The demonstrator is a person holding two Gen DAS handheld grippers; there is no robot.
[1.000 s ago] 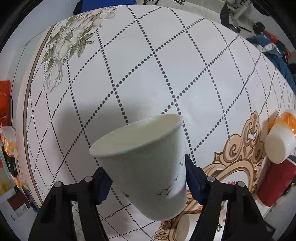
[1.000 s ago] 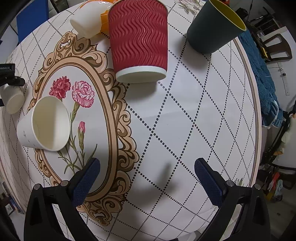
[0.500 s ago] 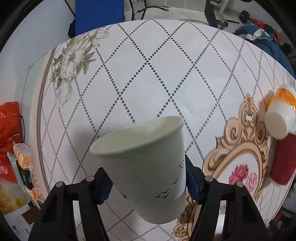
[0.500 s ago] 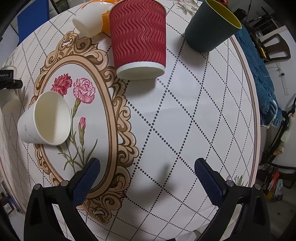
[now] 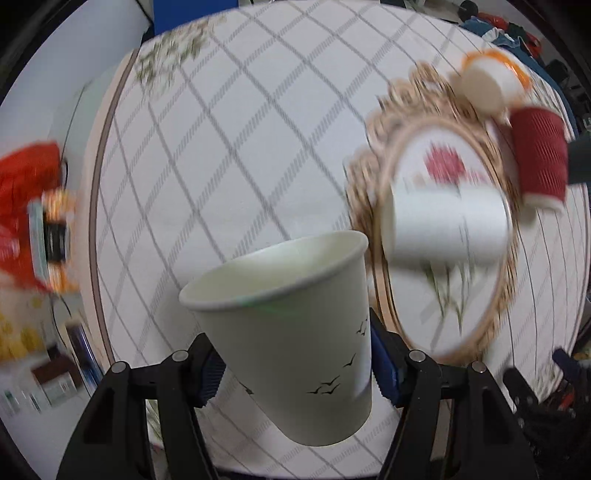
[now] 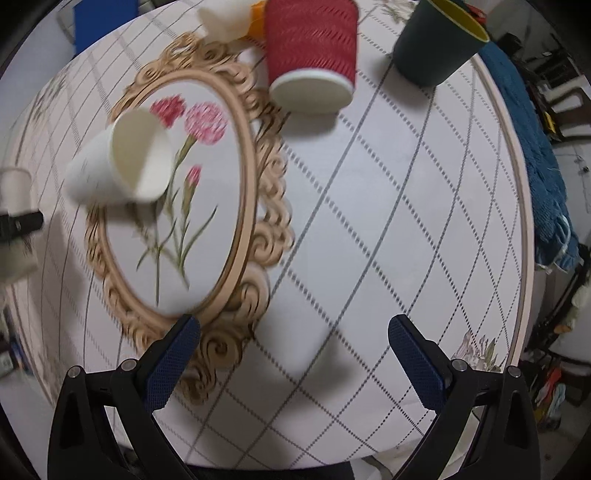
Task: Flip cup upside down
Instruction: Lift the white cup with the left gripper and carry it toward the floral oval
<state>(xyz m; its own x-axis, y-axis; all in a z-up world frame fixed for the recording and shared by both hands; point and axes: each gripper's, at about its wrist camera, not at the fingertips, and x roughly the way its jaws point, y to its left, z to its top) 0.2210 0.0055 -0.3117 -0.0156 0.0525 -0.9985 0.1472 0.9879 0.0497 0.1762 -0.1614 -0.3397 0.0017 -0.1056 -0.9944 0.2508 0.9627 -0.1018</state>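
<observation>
My left gripper (image 5: 297,365) is shut on a white paper cup with small bird prints (image 5: 295,325). The cup is held above the table, mouth up and tilted to the left. In the right wrist view the same cup (image 6: 14,184) shows blurred at the far left edge. My right gripper (image 6: 293,354) is open and empty above the table's near side.
A plain white cup (image 6: 118,166) lies on its side on the oval flower motif, also in the left wrist view (image 5: 447,229). A red ribbed cup (image 6: 312,55) stands upside down, a dark cup with yellow inside (image 6: 436,40) stands upright, a white-and-orange cup (image 6: 231,18) lies behind.
My left gripper has lifted and swung right with the cup, so more of the table and the other cups come into view. My right gripper has shifted slightly; the view is motion-blurred.
</observation>
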